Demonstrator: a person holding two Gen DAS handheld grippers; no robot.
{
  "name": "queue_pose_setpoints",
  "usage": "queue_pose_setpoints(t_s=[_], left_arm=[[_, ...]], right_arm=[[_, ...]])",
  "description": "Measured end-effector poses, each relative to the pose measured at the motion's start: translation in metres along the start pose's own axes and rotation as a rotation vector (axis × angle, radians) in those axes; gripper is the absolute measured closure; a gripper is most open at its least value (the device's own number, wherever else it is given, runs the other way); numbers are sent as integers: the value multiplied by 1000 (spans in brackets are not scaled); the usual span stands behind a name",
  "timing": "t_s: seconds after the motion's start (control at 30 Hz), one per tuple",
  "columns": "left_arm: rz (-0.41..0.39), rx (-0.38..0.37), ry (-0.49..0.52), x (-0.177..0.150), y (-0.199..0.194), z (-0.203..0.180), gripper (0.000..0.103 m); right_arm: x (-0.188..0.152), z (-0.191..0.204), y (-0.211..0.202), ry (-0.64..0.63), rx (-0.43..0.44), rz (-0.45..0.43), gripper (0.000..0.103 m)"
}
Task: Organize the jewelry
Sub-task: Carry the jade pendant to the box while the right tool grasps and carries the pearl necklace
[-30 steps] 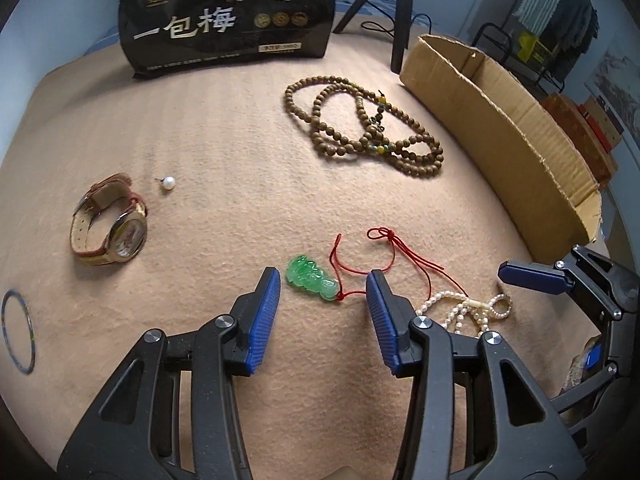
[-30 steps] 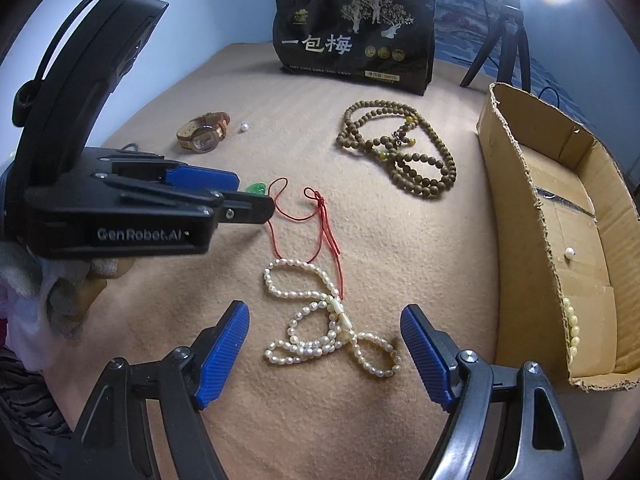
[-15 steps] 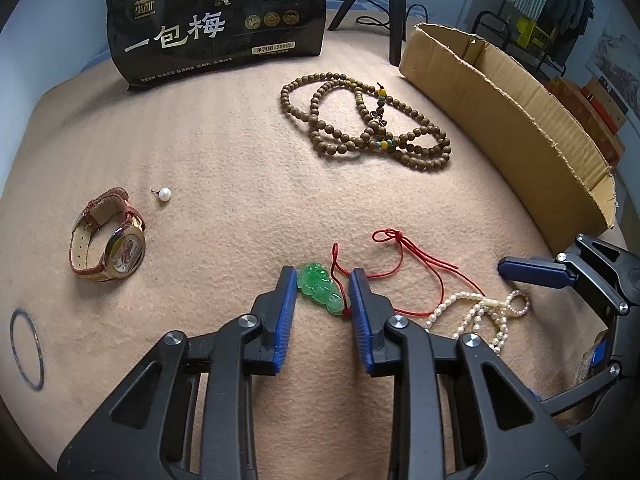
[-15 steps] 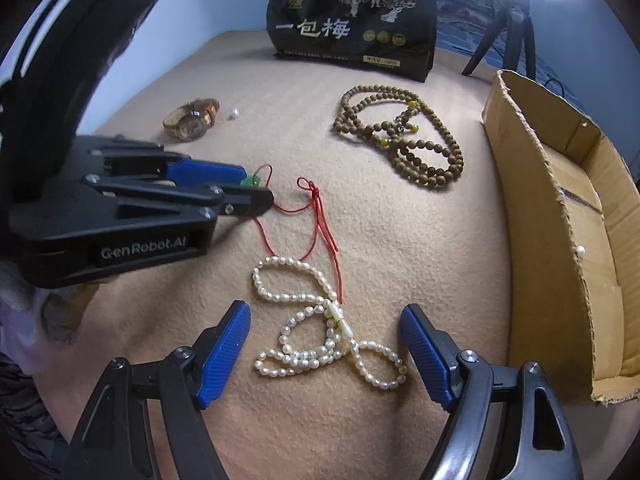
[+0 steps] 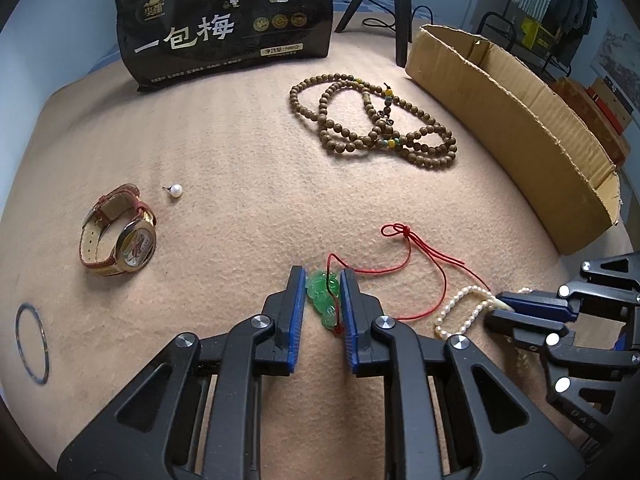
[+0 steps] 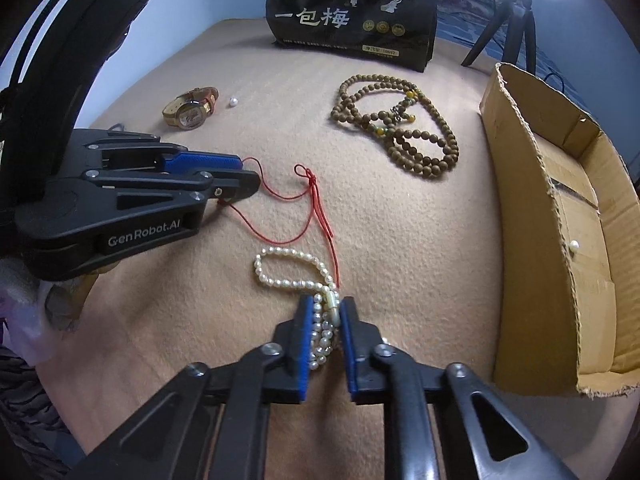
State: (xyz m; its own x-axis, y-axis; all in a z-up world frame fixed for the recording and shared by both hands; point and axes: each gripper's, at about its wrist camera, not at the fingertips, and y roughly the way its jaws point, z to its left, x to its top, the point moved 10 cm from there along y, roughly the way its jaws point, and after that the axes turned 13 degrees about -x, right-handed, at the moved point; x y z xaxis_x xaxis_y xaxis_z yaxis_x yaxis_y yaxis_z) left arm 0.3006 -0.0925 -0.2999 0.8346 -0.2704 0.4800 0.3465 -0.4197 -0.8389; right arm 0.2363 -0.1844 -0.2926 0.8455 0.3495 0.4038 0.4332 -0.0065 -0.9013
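Observation:
My left gripper [image 5: 322,280] is shut on a green jade pendant [image 5: 320,295] with a red cord [image 5: 424,256] that trails right over the tan cloth. My right gripper [image 6: 325,308] is shut on a white pearl necklace [image 6: 298,272], low on the cloth; it shows at the right of the left wrist view [image 5: 520,312]. The left gripper shows at the left of the right wrist view [image 6: 240,180]. A brown bead necklace [image 5: 372,120] lies farther back. A watch [image 5: 120,236], a loose pearl [image 5: 176,190] and a thin bangle [image 5: 32,342] lie at the left.
An open cardboard box [image 6: 560,216] stands along the right, with a pearl [image 6: 574,245] inside. A black snack bag [image 5: 228,20] stands at the back. Tripod legs [image 5: 400,8] stand behind the box.
Both grippers have closed: the left on the jade pendant, the right on the pearl necklace, bunching its strands. Both moved forward and down to the cloth.

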Motion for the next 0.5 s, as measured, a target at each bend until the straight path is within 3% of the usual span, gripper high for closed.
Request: queue_pose_setpoints(t_s=[0.17, 0.5], left_arm=[[-11, 11, -14, 0, -7, 3, 87], [-80, -3, -44, 12, -36, 0, 87]], right_arm=[[0, -6, -10, 40, 33, -3, 99], [20, -21, -51, 102, 58, -103, 99]])
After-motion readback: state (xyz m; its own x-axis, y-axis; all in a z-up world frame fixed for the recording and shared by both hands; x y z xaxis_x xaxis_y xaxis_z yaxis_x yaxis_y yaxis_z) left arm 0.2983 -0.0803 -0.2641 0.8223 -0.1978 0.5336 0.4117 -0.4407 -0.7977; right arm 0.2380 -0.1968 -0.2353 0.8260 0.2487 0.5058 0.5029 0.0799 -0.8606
